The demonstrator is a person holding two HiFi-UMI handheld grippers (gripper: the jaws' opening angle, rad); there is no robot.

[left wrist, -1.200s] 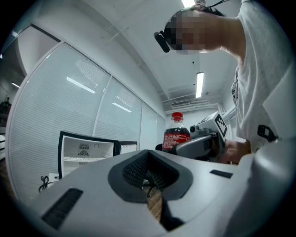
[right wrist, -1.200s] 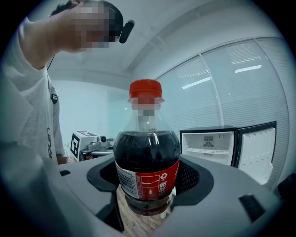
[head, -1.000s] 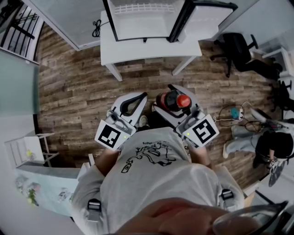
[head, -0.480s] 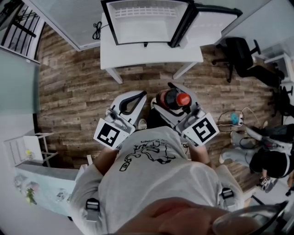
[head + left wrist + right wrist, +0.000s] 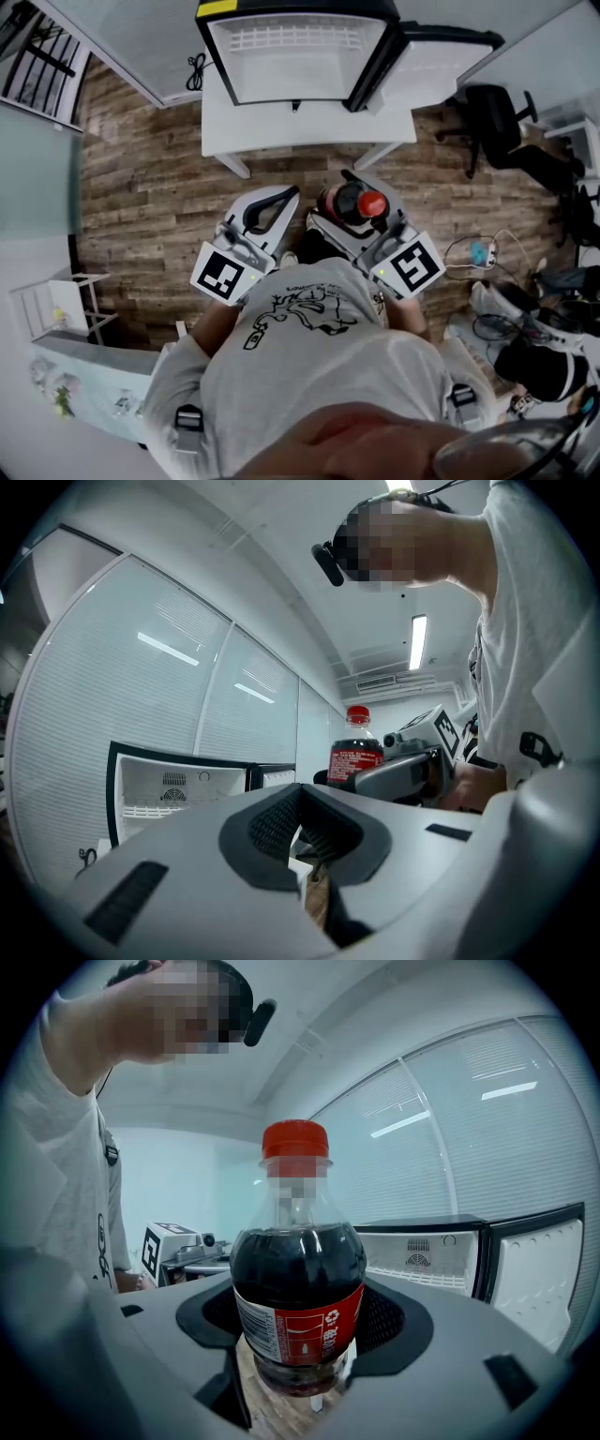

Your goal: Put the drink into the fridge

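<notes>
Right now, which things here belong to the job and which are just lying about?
Job: dark cola bottle with red cap, clamped in right hand-held gripper; open white mini fridge.
Lying about: black office chair; tangled floor cables.

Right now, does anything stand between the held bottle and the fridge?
Nothing visible does. The right gripper holds the bottle upright, and the fridge stands ahead on the white table with its door swung open; only wooden floor lies between.

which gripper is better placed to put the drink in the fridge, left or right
Right. The right gripper clamps the drink bottle, facing the open fridge. The left gripper is shut and empty.
</notes>
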